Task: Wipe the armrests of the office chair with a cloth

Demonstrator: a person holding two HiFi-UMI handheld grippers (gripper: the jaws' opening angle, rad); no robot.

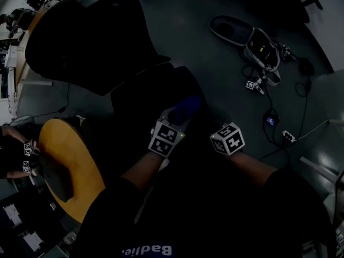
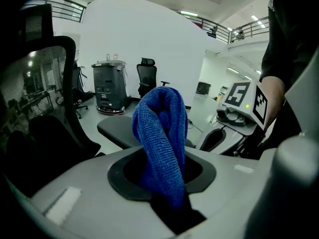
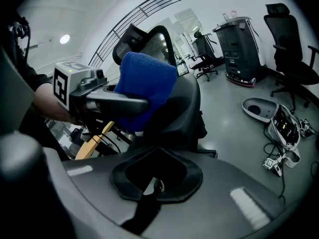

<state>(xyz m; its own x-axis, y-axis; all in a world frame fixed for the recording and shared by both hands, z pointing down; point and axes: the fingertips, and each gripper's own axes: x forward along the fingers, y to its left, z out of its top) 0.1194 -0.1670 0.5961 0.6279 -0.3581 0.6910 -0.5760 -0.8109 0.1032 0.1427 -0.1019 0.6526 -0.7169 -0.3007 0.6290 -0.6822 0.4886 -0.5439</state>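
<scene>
Cloth (image 2: 162, 133), blue, pinched upright in the left gripper (image 1: 178, 119), near an armrest (image 2: 117, 129) of the office chair (image 1: 91, 36); right gripper (image 3: 149, 190) pressed together, empty. Advisable: lay the cloth flat on the pad, then wipe lengthwise with steady pressure.

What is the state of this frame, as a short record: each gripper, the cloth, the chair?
left gripper: shut on blue cloth
right gripper: shut, empty, beside the left gripper
armrest: behind the blue cloth; contact cannot be told
office chair: black, ahead of both grippers
</scene>
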